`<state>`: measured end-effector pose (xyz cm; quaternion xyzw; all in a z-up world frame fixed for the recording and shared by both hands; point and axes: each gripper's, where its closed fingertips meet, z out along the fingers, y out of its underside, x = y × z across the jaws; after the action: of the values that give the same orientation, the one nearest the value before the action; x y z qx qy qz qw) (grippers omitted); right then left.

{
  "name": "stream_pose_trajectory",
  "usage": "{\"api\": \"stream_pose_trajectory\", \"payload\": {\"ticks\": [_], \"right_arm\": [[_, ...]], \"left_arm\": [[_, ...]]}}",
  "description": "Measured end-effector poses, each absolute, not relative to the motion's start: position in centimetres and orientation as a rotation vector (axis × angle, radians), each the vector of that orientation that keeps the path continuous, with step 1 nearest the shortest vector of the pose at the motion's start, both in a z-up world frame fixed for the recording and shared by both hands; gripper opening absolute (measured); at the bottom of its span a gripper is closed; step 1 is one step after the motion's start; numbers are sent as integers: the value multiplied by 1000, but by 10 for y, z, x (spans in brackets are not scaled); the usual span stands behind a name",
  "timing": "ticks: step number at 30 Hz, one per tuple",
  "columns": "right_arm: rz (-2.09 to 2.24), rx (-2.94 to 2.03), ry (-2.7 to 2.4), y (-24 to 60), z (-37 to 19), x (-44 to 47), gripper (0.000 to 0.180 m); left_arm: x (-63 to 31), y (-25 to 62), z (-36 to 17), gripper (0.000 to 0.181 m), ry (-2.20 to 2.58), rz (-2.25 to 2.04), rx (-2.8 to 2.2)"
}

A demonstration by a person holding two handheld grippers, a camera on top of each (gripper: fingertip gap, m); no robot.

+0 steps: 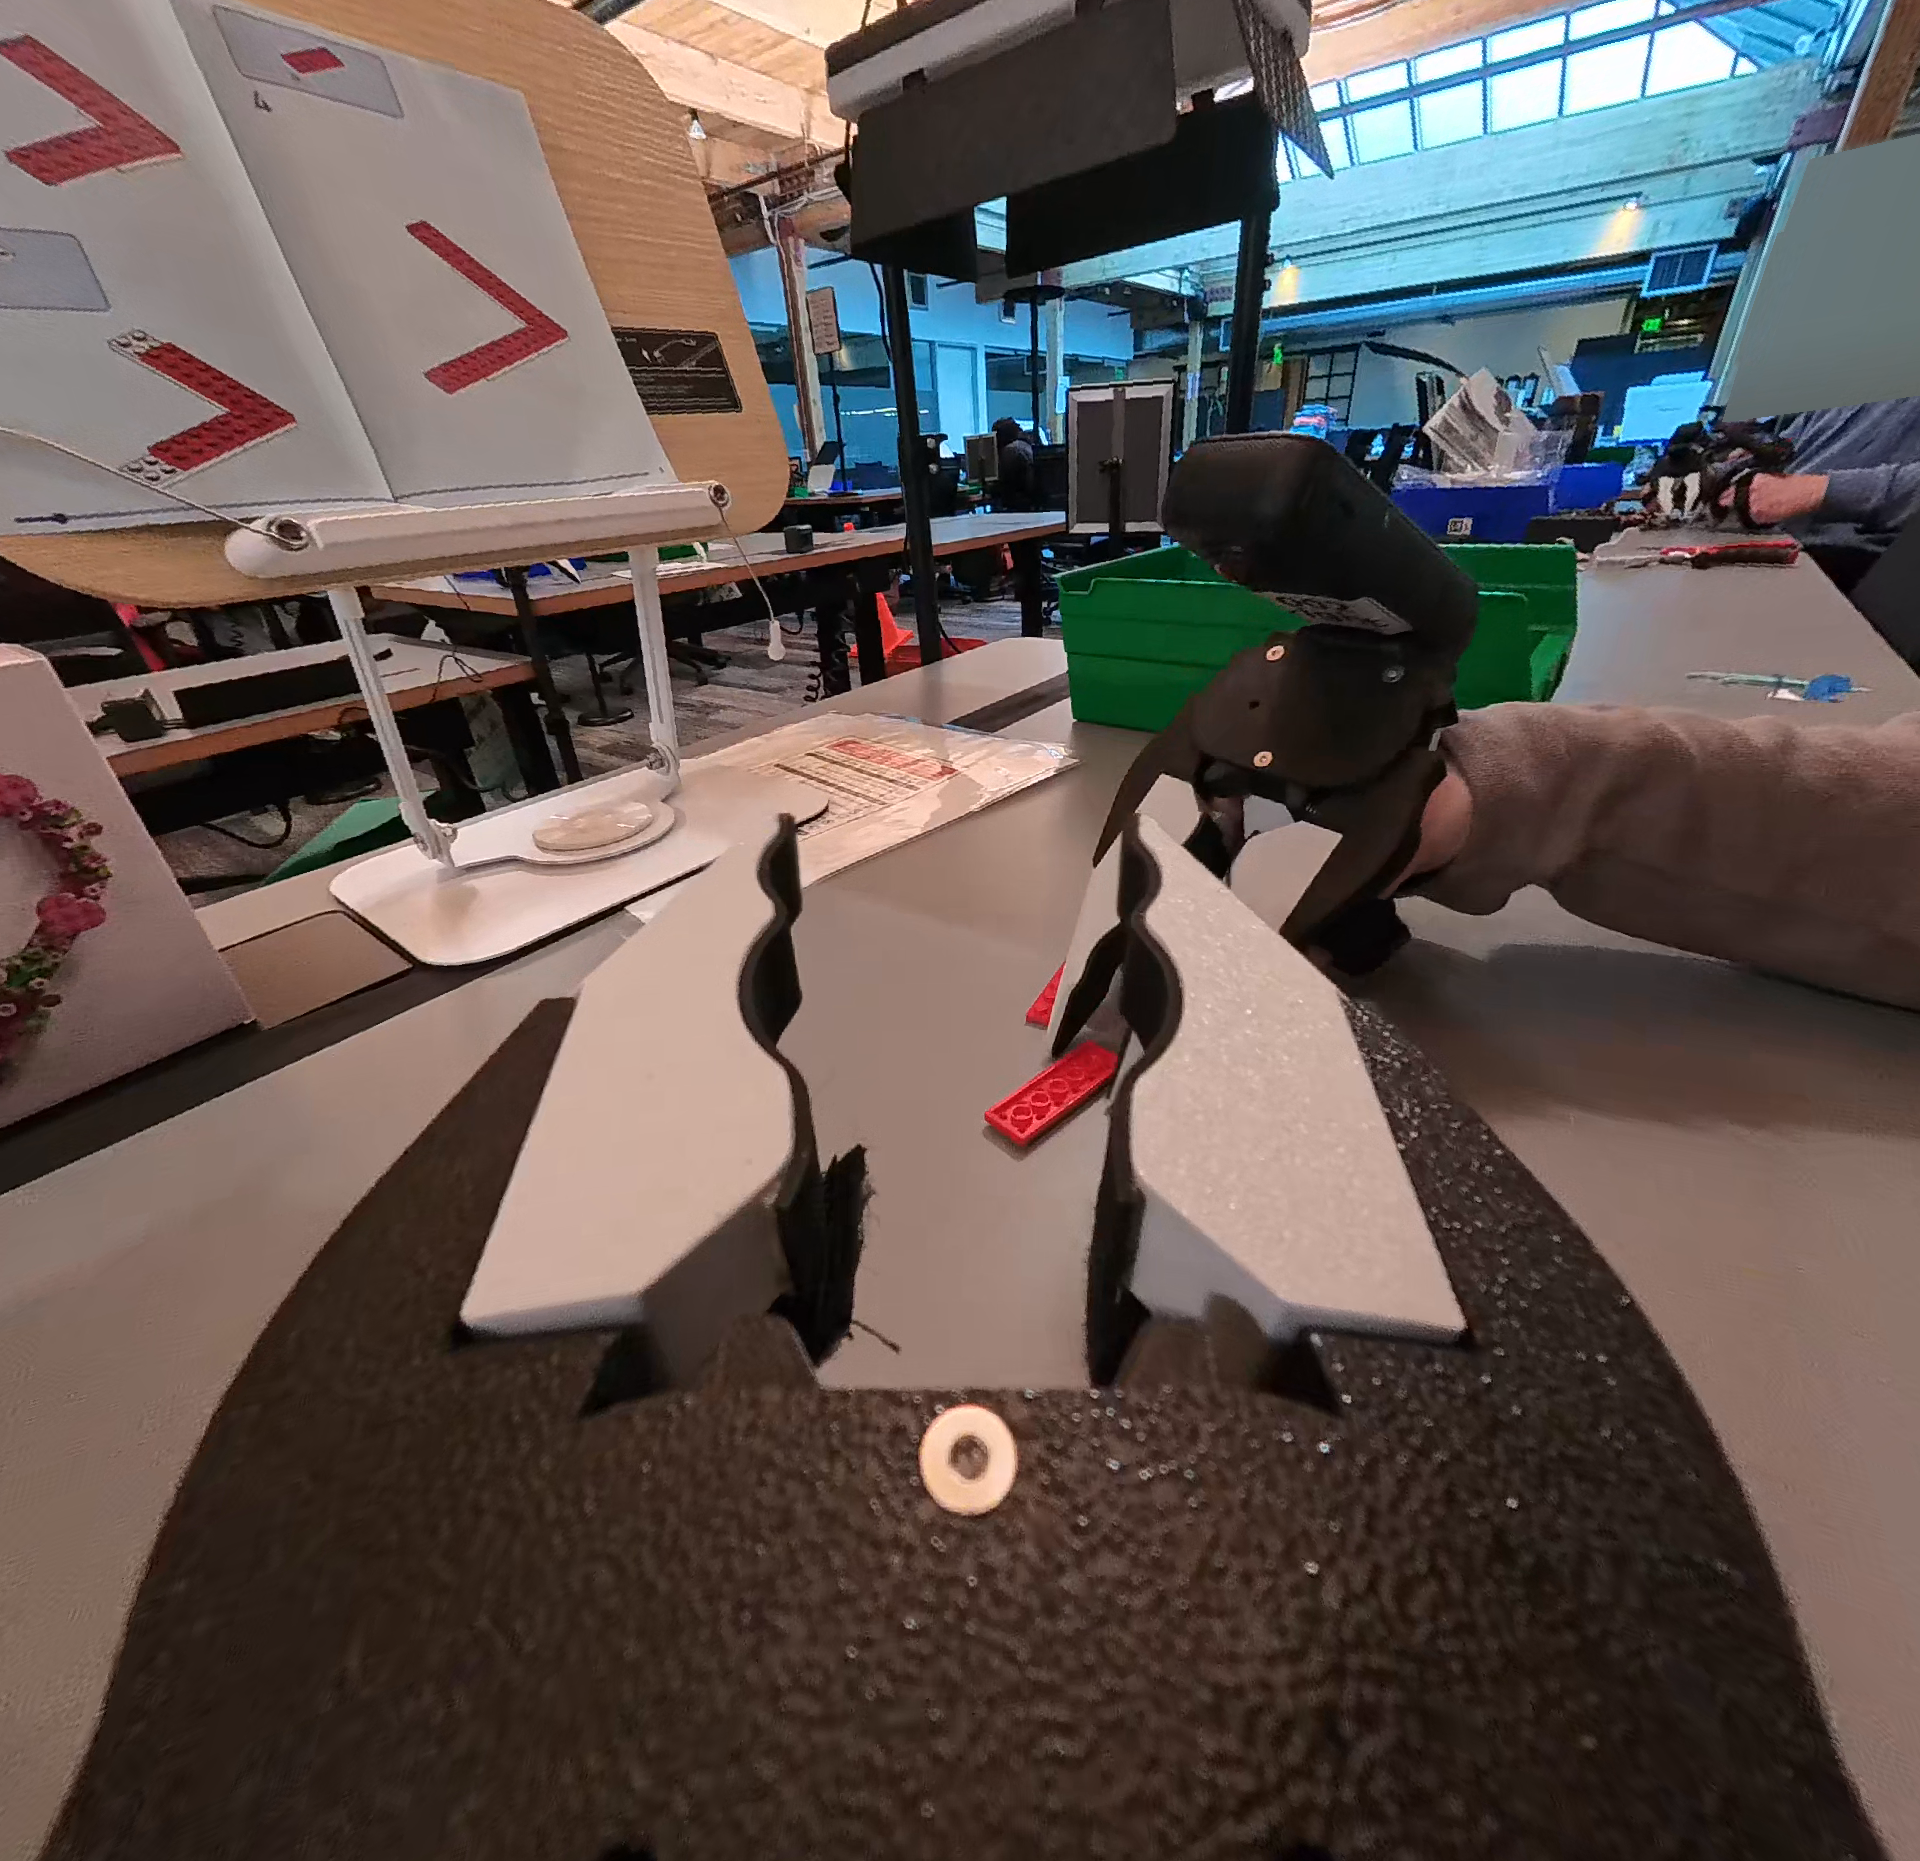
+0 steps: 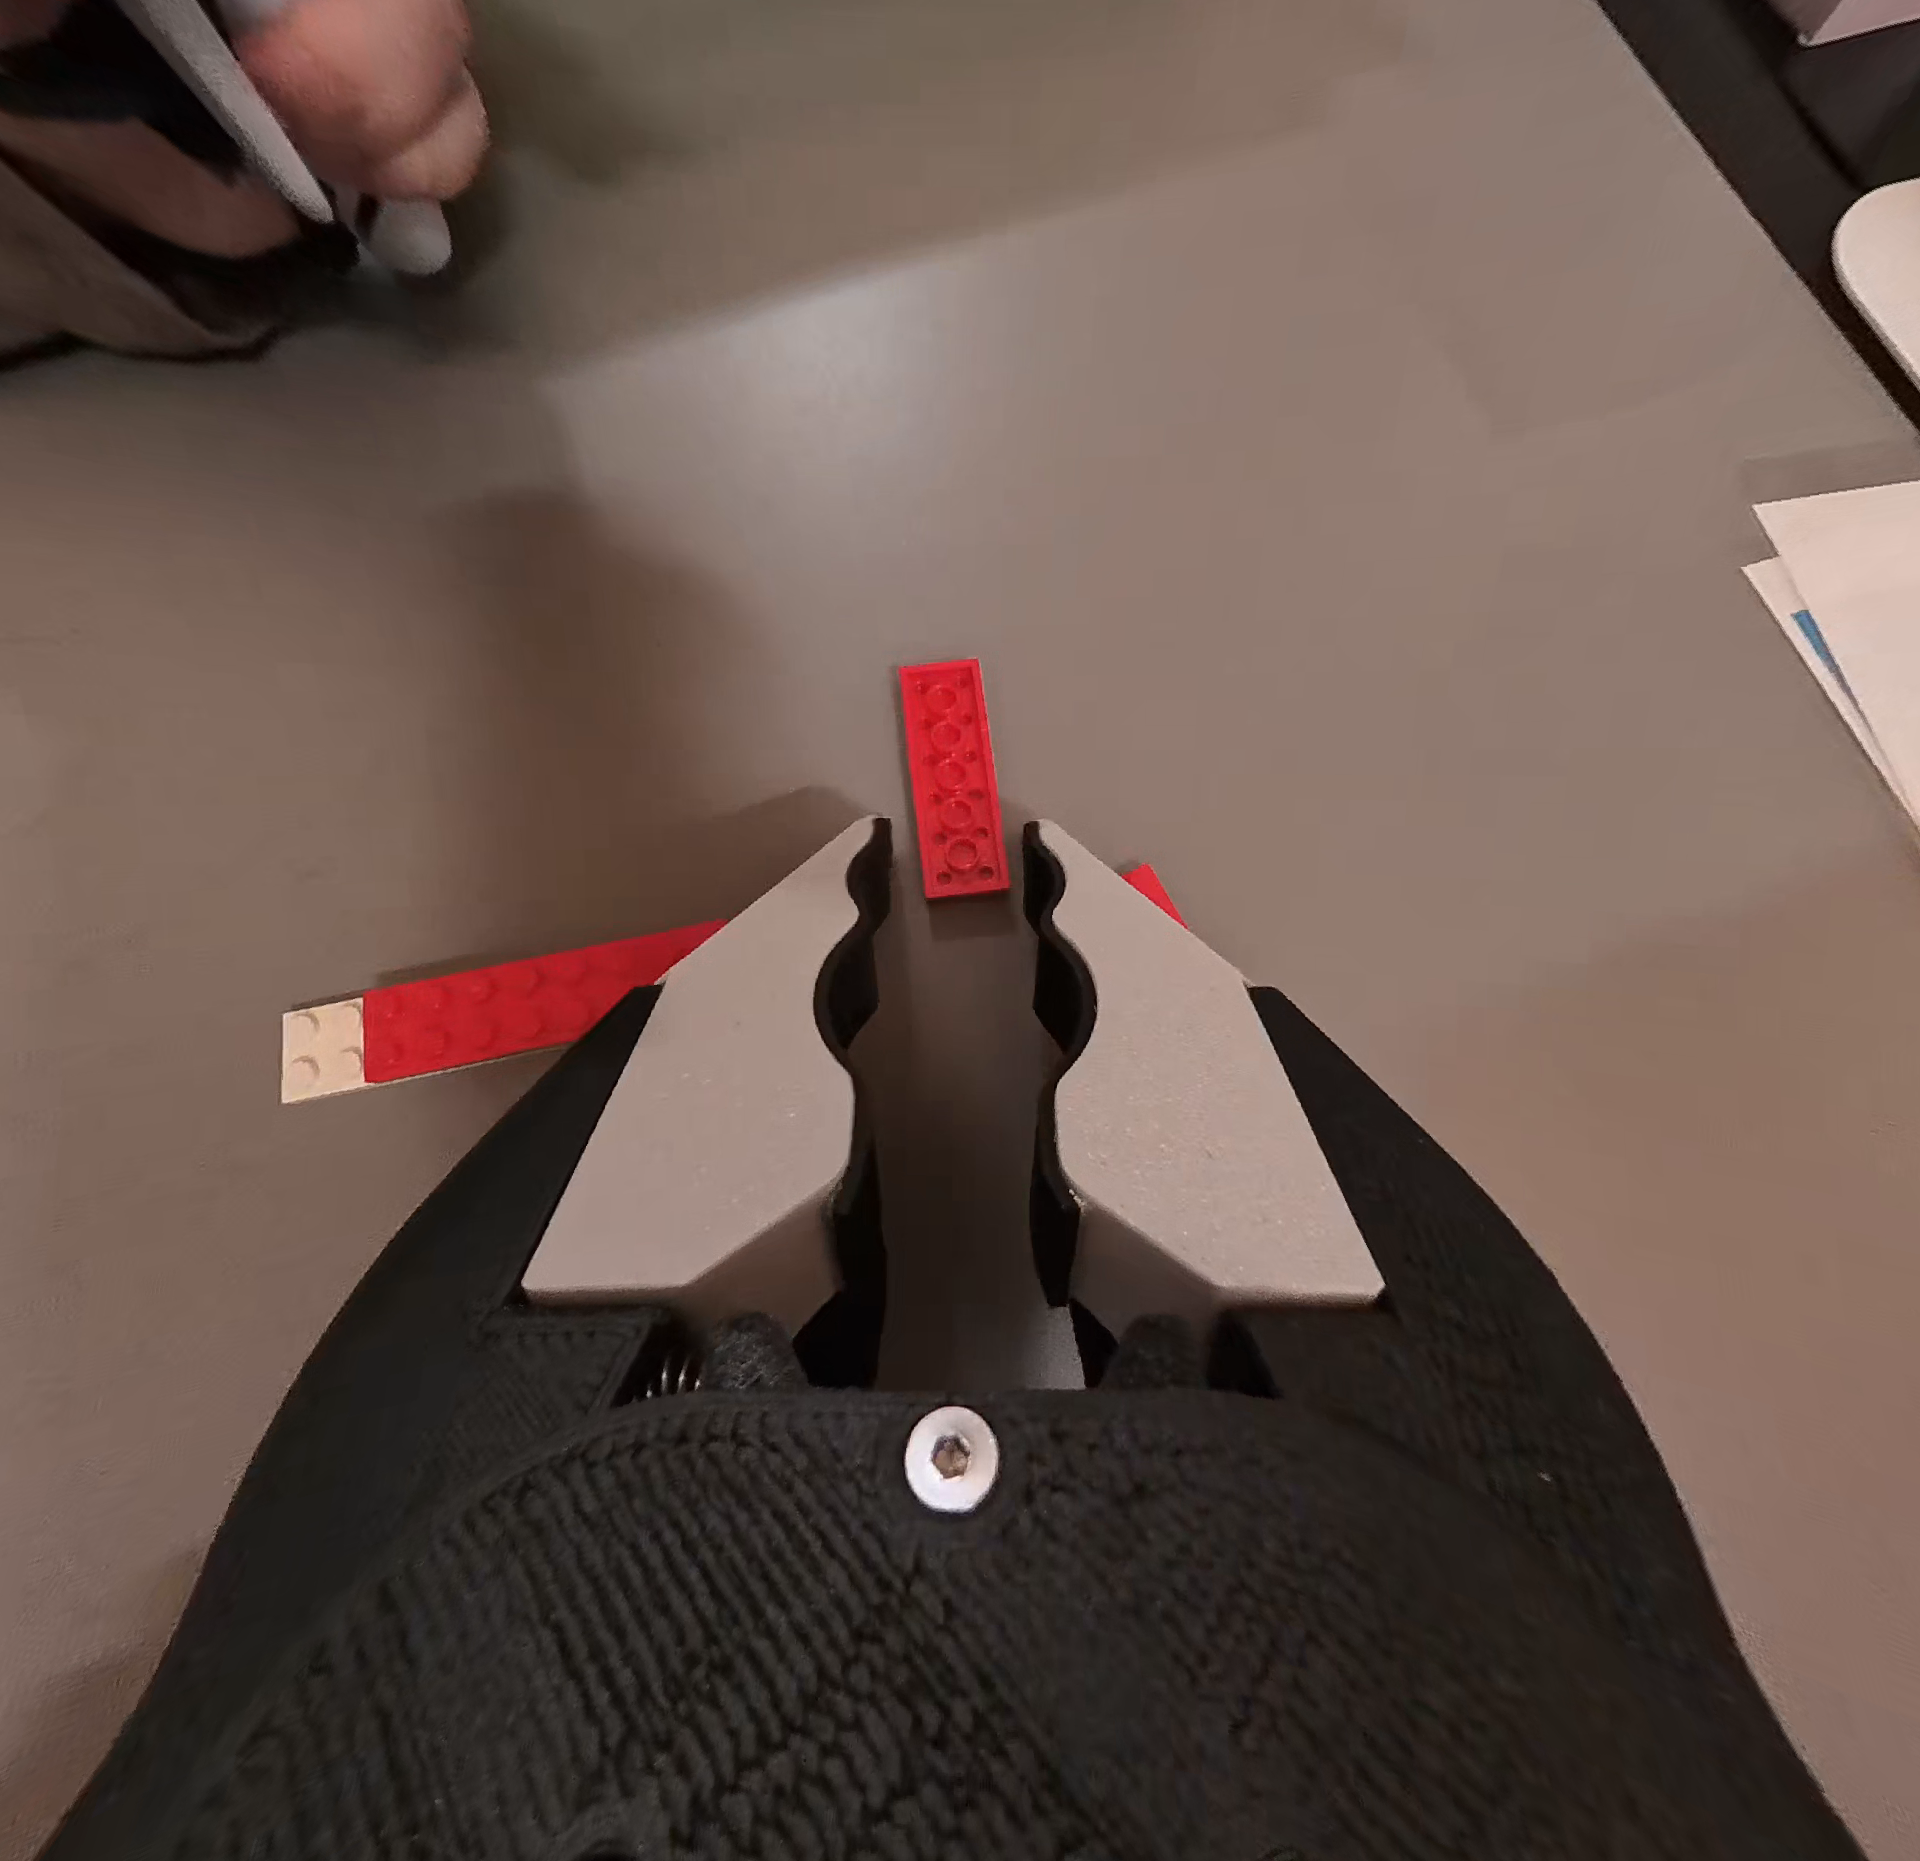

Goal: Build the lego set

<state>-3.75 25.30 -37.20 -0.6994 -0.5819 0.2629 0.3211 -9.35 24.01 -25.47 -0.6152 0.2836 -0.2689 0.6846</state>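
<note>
A small red plate [image 2: 953, 777] lies underside up on the grey table [image 2: 1247, 461]. Its near end sits between the fingertips of my right gripper [image 2: 956, 829], which is open and points down at it with a gap on both sides. A long red plate with a white end piece [image 2: 499, 1011] lies flat to the left, partly under the gripper. A red corner [image 2: 1153, 892] shows by the right finger. My left gripper [image 1: 961, 845] is open and empty, aimed at the small red plate [image 1: 1049, 1092] and the right gripper [image 1: 1299, 772]. The left gripper also appears at the top left of the right wrist view [image 2: 260, 97].
An open instruction booklet [image 1: 312, 253] rests on a white stand at the back left. A clear sleeve with a sheet [image 1: 894, 772] lies behind the work spot. Green bins [image 1: 1195, 627] stand at the back. A white box [image 1: 62, 876] is at far left. Papers [image 2: 1849, 616] lie at the right. My right fingertips sit around 12 centimeters from my left ones.
</note>
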Motion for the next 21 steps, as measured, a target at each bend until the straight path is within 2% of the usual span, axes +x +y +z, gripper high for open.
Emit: {"api": "stream_pose_trajectory", "payload": {"ticks": [4,10,18,21], "right_arm": [[680,-1829,-1538,252,-372,-39,15],[602,-1770,-1596,250,-371,-40,14],[264,-1225,-1719,236,-331,-48,14],[76,-1013,-1733,234,-320,-47,15]], "left_arm": [[-96,242,-251,61,615,-575,-1377],[-100,248,-256,58,597,-549,-1445],[-85,243,-293,56,714,-687,-1667],[-81,239,-308,48,769,-729,-1734]]}}
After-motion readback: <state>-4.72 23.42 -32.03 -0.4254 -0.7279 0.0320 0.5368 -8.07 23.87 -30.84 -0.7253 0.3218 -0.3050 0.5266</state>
